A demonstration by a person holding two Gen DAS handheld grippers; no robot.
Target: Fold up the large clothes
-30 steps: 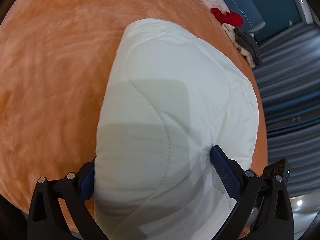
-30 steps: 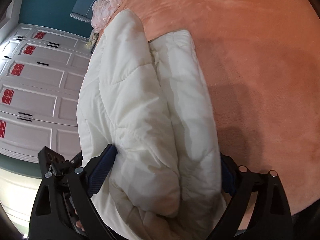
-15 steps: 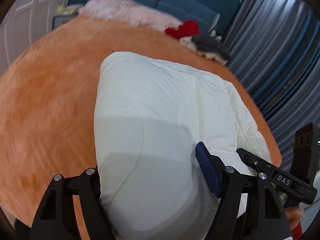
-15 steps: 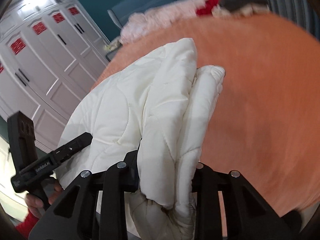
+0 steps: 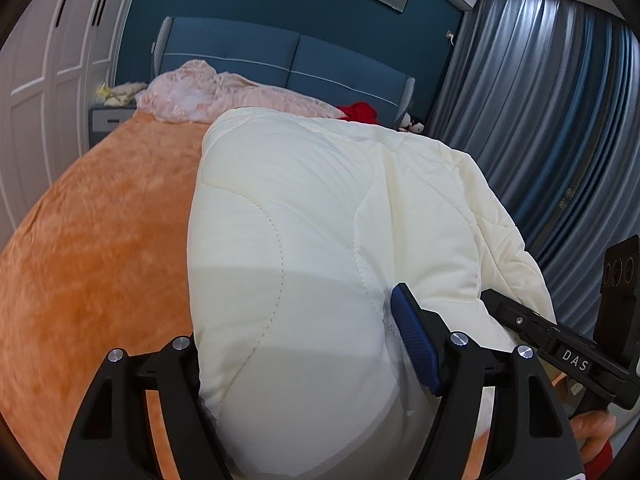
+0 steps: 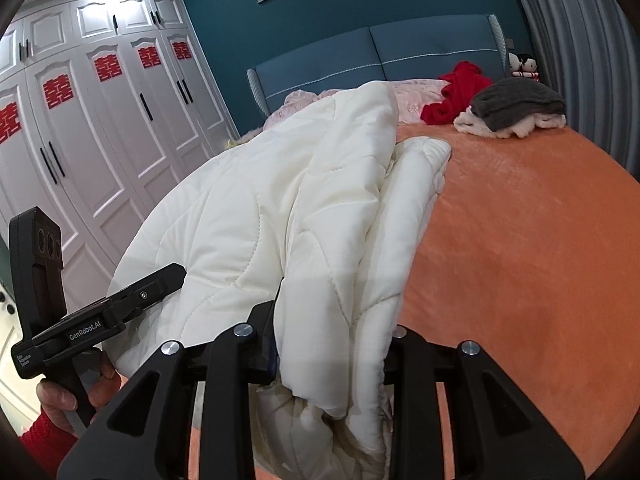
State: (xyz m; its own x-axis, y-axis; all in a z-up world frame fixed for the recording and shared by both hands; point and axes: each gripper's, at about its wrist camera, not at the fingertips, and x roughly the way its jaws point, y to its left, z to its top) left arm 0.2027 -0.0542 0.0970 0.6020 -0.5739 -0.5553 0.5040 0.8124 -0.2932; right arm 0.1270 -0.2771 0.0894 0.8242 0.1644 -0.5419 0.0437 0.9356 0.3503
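A thick cream quilted coat (image 5: 320, 240), folded into a bundle, is lifted over the orange bedspread (image 5: 88, 248). My left gripper (image 5: 296, 344) is shut on its near left end, the blue pad (image 5: 414, 344) pressing into the padding. My right gripper (image 6: 332, 344) is shut on the bunched layers of the coat's (image 6: 304, 216) right end. The other gripper's body shows in each view: the right one (image 5: 568, 356) and the left one (image 6: 92, 320). The coat's underside is hidden.
The bed's far end holds a pink blanket (image 5: 224, 96), a red garment (image 6: 456, 92) and a grey and cream pile (image 6: 516, 110) by the blue headboard (image 6: 376, 56). White wardrobe doors (image 6: 100, 132) stand on the left, grey curtains (image 5: 560, 120) on the right.
Both grippers closed tighter on the coat and lifted it, tilting up from looking down at the bed to looking toward the headboard. The bundle now hangs raised between them.
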